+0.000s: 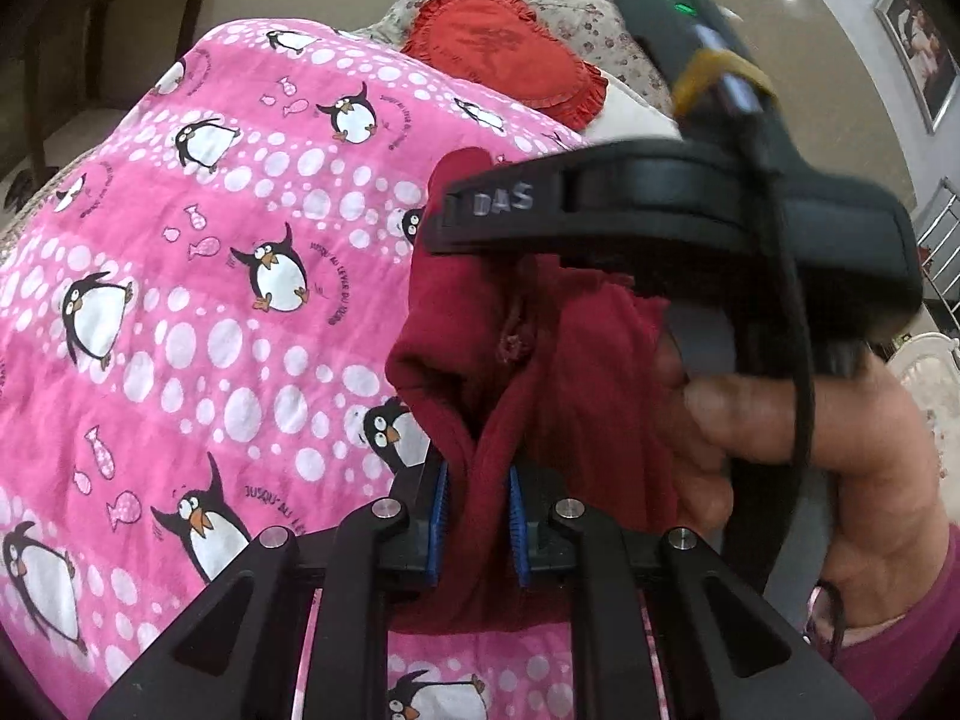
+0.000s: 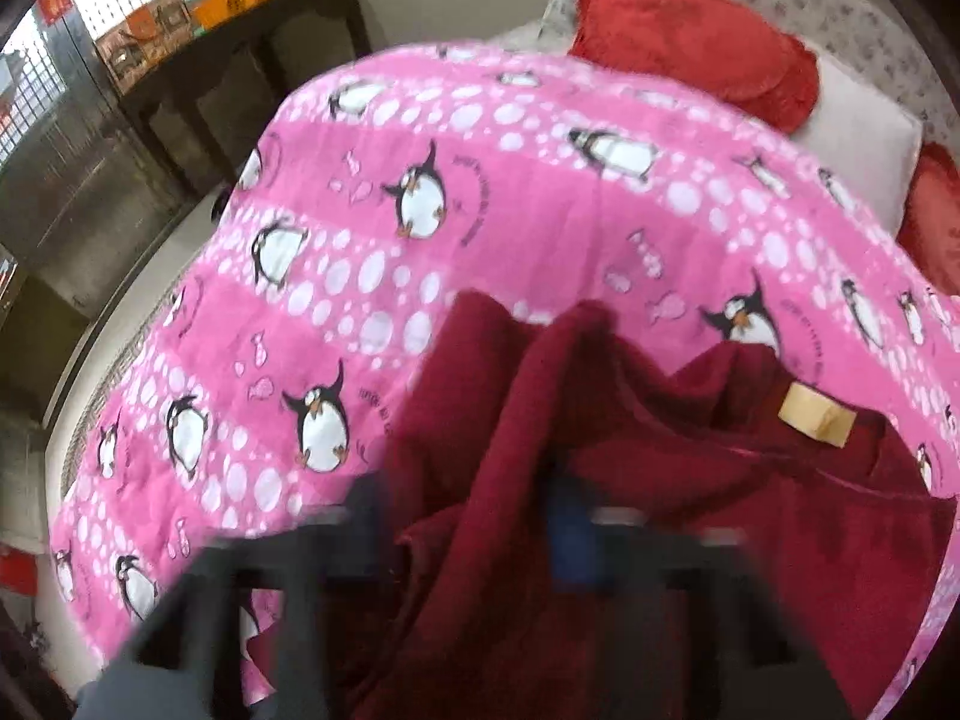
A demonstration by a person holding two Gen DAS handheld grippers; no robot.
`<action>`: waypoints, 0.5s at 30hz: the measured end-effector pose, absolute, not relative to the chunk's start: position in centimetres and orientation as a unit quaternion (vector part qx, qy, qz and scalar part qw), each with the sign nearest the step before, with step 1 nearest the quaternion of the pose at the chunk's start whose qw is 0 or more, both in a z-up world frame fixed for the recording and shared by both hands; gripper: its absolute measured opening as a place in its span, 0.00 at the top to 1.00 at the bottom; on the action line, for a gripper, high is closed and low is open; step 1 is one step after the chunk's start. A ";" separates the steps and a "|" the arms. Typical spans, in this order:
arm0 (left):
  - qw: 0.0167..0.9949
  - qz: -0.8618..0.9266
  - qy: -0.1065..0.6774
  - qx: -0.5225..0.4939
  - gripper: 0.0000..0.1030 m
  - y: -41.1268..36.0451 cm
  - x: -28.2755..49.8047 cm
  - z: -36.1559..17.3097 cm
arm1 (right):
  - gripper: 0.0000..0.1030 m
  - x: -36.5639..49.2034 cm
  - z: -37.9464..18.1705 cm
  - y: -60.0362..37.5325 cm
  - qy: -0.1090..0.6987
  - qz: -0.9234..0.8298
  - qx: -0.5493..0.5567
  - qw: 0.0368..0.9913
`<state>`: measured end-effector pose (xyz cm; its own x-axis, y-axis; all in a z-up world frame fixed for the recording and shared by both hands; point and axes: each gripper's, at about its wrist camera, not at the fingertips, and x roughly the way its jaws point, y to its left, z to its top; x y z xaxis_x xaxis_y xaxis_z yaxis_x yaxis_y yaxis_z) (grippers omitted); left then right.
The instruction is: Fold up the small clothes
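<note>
A dark red garment (image 1: 570, 372) is bunched up above a pink penguin-print blanket (image 1: 210, 300). My left gripper (image 1: 478, 498) is shut on a fold of it, blue pads (image 1: 438, 516) pressing from both sides. My right gripper (image 1: 444, 216), held by a hand (image 1: 840, 438), crosses the left wrist view with the cloth hanging from its tip. In the blurred right wrist view the garment (image 2: 660, 510) drapes over the right gripper (image 2: 474, 516), which grips a ridge of it. A tan label (image 2: 816, 420) shows at the neckline, and the rest of the garment lies on the blanket (image 2: 480, 210).
A red heart-shaped pillow (image 1: 504, 54) and floral pillows lie at the bed's far end; the heart pillow (image 2: 690, 30) sits next to a white pillow (image 2: 858, 138). A dark wooden cabinet (image 2: 240, 72) stands beyond the bed's left edge. A framed picture (image 1: 918, 54) hangs on the right.
</note>
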<state>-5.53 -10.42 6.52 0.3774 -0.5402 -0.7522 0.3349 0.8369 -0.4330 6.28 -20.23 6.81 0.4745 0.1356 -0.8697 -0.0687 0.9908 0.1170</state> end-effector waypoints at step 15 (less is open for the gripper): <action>0.818 -0.328 0.467 -0.071 1.00 -15.8 -9.1 11.2 | 0.77 0.1 12.0 -27.3 0.436 0.092 0.117 0.888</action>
